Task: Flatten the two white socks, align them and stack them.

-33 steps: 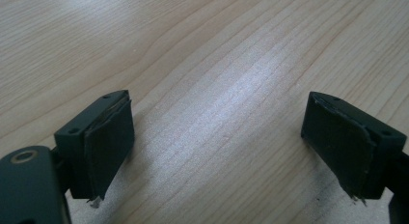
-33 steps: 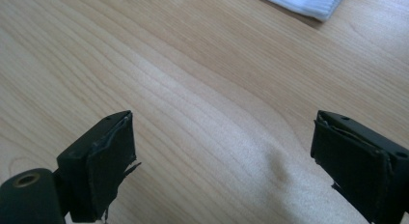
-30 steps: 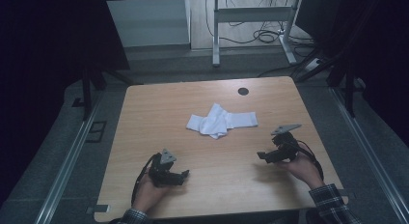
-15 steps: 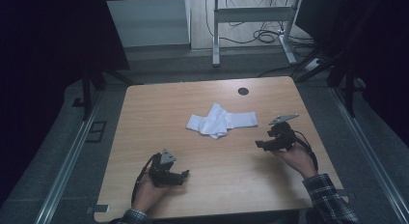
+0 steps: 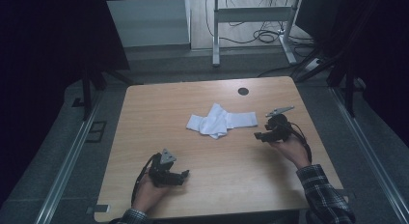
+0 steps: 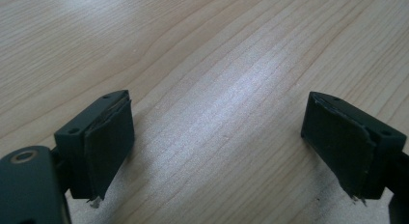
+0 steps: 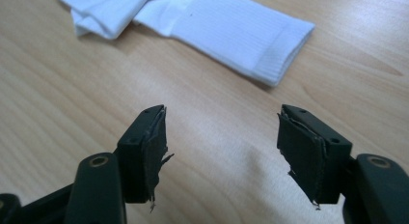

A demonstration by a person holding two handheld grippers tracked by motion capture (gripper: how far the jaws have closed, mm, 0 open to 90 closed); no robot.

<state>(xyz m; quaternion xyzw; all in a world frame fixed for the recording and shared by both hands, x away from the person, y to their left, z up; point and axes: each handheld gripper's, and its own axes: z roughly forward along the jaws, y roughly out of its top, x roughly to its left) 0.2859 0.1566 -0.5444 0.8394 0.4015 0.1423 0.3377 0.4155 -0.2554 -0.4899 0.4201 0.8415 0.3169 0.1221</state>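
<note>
Unchanged at near left: left gripper (image 5: 169,175), jaws apart over bare table (image 5: 159,103). Mid-table: white socks (image 5: 219,121), crumpled heap, cuff pointing right. Moved far and left toward cuff: right gripper (image 5: 266,135), jaws apart, empty. Probably soft, light, limp; best pinched at ribbed cuff (image 7: 279,48).

White socks (image 5: 219,120) crumpled, flat mid-table (image 5: 144,113).
</note>
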